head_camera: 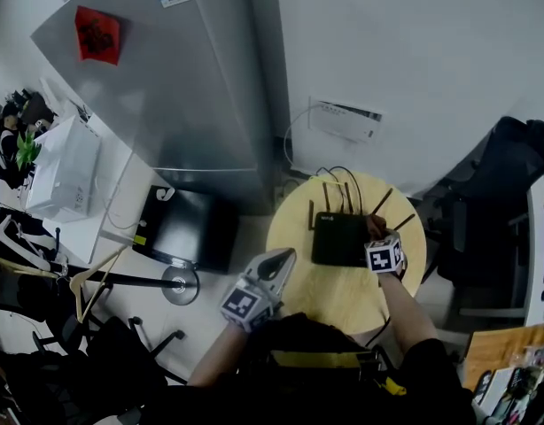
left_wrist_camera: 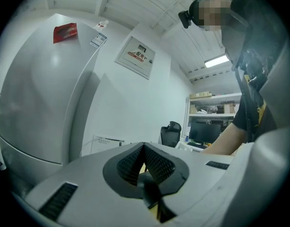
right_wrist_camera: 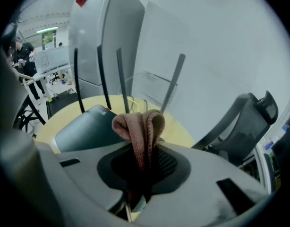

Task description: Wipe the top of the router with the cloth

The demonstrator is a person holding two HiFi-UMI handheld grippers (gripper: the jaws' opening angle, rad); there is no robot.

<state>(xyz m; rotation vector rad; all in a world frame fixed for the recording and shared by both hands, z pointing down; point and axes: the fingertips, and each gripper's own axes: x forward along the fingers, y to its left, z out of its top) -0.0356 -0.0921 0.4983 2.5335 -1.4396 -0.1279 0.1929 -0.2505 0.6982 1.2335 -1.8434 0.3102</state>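
Right hand-held gripper [right_wrist_camera: 144, 157] is clamped on the pinkish cloth [right_wrist_camera: 138, 124], which bunches up out of its jaws. The black router [right_wrist_camera: 83, 126] sits just ahead and to its left, on the round yellow counter [head_camera: 343, 301]. Cloth's in hand at the router's edge, so the wipe itself looks mostly left to do. Left hand-held gripper [left_wrist_camera: 144, 150] is pinched together on nothing, off beside the counter. Beyond it are a grey fridge [left_wrist_camera: 36, 93] and a white wall, and an office chair [right_wrist_camera: 249, 119] stands off to the right one's right.
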